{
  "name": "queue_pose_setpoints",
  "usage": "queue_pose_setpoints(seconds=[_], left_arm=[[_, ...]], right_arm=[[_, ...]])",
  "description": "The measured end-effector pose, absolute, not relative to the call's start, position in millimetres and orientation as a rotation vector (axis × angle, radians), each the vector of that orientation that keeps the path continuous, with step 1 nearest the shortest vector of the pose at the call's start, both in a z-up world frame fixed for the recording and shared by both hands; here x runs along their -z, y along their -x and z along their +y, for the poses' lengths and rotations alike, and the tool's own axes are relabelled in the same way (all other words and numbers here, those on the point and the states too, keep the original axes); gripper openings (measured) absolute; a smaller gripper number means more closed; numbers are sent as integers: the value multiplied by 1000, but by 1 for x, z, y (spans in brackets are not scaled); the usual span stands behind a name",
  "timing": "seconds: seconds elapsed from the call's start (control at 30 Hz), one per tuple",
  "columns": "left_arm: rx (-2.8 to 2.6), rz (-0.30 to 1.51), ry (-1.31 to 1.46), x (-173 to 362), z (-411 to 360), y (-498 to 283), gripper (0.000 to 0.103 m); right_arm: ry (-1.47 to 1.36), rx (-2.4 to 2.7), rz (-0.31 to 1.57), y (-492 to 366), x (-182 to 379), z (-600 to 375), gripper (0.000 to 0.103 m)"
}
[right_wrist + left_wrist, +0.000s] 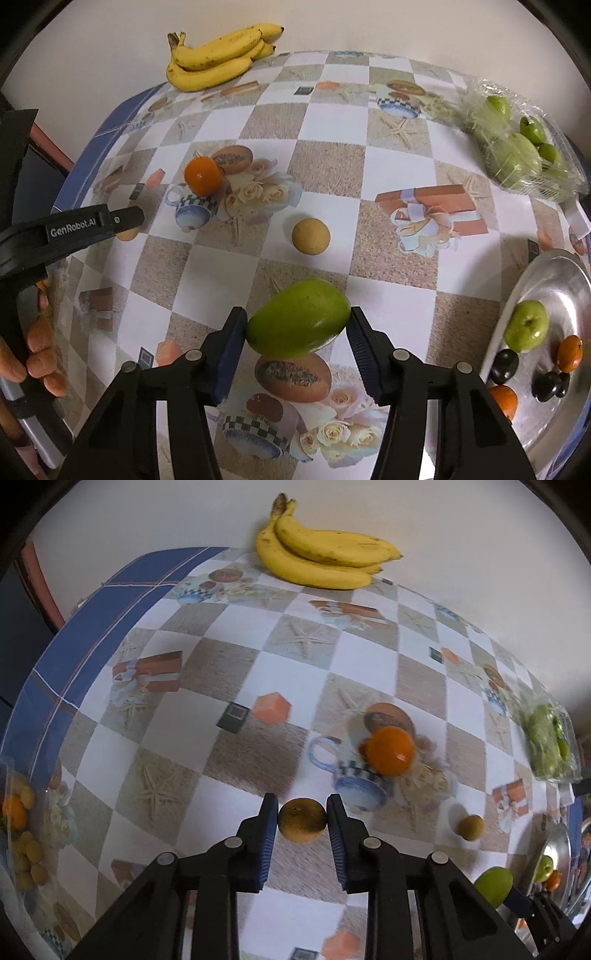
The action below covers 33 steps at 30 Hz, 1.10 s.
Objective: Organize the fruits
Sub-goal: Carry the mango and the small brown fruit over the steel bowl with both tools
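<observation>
My left gripper point(302, 819) is shut on a small brown-yellow round fruit point(302, 820) held above the table. My right gripper point(297, 325) is shut on a green mango point(298, 318), also seen low right in the left wrist view point(494, 884). An orange point(391, 751) point(203, 176) lies on the checkered tablecloth. Another small yellow round fruit point(310, 236) point(471, 827) lies mid-table. A bunch of bananas point(321, 555) point(218, 57) lies at the far edge by the wall. The left gripper shows at the left of the right wrist view point(125, 221).
A metal plate point(554, 280) at the right holds a green apple point(526, 325), oranges and dark fruits. A plastic bag of green fruit point(517, 147) point(550, 738) lies at the far right. A clear container of small yellow fruits and an orange point(22, 830) stands at the left.
</observation>
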<state>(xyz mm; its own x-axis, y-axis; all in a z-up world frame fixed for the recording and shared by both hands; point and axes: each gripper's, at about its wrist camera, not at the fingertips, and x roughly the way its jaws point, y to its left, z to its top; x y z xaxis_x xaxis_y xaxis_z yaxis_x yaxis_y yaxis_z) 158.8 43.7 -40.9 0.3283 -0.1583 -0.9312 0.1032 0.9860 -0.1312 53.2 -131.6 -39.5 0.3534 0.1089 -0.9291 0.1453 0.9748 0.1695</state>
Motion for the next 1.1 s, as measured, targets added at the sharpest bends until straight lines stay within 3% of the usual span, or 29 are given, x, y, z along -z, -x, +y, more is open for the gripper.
queue_pose_setpoints(seconds=[0.7, 1.1], left_arm=[[221, 1222, 32, 21, -13, -106, 29], [361, 1185, -52, -2, -85, -71, 29]], right_arm=[[-346, 206, 1164, -2, 12, -205, 57], [-495, 337, 1135, 28, 10, -284, 57]])
